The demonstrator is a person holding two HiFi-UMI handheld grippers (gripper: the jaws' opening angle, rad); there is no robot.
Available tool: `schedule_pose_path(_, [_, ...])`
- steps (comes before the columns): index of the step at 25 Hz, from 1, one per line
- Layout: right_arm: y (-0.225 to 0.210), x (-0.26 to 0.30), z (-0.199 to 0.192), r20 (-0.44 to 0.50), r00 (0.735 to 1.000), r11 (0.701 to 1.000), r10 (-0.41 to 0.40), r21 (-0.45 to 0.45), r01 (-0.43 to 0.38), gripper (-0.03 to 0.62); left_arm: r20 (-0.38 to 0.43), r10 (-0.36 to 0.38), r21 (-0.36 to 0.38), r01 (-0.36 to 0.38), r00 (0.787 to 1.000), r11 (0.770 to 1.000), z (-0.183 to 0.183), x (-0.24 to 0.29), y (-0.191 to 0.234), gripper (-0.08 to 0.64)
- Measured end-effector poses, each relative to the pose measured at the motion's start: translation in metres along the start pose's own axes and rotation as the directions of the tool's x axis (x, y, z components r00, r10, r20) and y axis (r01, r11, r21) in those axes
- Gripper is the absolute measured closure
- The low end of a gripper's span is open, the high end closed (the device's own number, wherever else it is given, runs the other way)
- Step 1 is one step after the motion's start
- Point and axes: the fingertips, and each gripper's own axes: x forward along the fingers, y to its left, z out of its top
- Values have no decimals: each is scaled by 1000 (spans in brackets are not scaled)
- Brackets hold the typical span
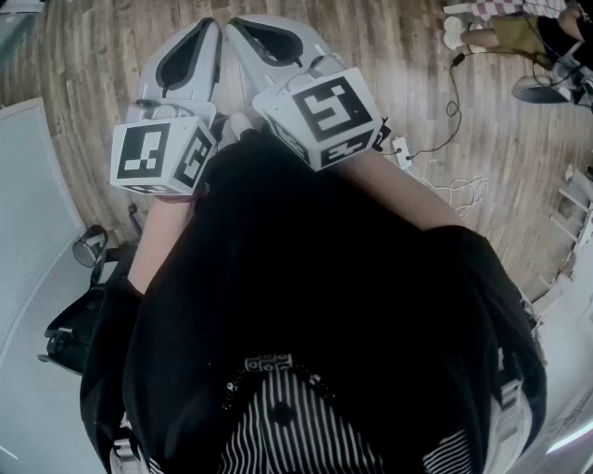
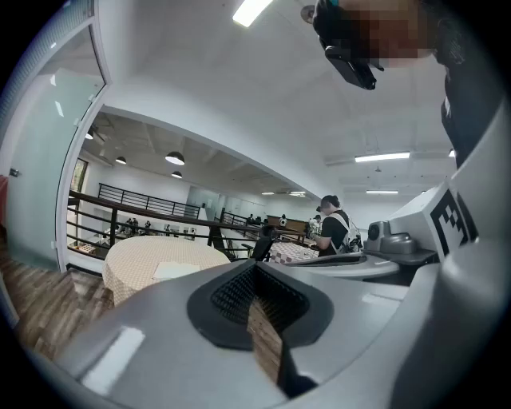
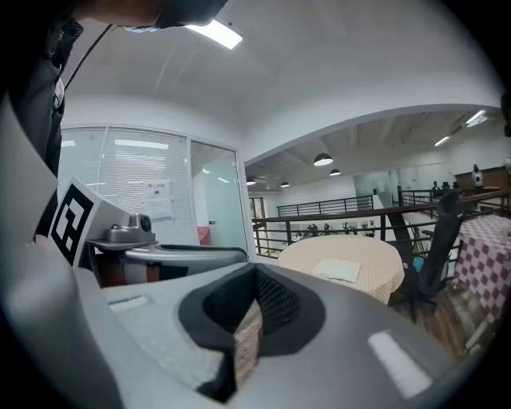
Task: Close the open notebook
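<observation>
we hold the left gripper (image 1: 190, 56) and right gripper (image 1: 278, 46) side by side at chest level, jaws together and empty, likely because the open notebook (image 3: 339, 270) lies well ahead on the round table (image 3: 379, 281).

The head camera looks steeply down past the person's chest to the wooden floor (image 1: 417, 65), with the left hand-held gripper (image 1: 211, 28) and right hand-held gripper (image 1: 239, 28) close below it. Each gripper camera sits just behind its own jaws and faces almost level across the room. Both show the same far-off round counter (image 2: 132, 260) and the notebook (image 2: 177, 270) on it, and each catches the other gripper at its edge.
</observation>
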Motion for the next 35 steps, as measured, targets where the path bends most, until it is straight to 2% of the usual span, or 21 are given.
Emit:
schedule_pose_path(6, [-22,-3,4,20,1000,1000,-8,6,8,592,9,-3,-7,3,1000,1000,2,21,-6,563])
schedule_pose_path(12, [-52,-19,23,121,992,999,-25,30,21,592,23,-47,12,47,999,999,15,45,-30,557])
schedule_pose_path(17, [-78,-25,22,136,991,997,-20,72,11,592,42,-64,0,64,997,998,18,69,-42,557])
schedule_pose_path(20, [-96,-34,25,169,985,997,-39,79,26,592,83,-88,29,86,993,996,29,79,-56,555])
schedule_pose_path(23, [-117,-32,24,188,981,995,-44,98,25,592,70,-103,44,101,992,994,25,100,-58,555])
schedule_pose_path(30, [-143,0,24,189,981,994,-50,102,31,592,70,-118,41,116,991,992,22,134,-36,554])
schedule_pose_path(32, [-154,16,26,184,981,995,-58,94,41,592,57,-101,43,99,993,994,20,149,-18,554])
schedule_pose_path(35, [-171,47,29,158,983,993,-92,90,78,592,10,-44,101,42,999,994,19,172,17,555])
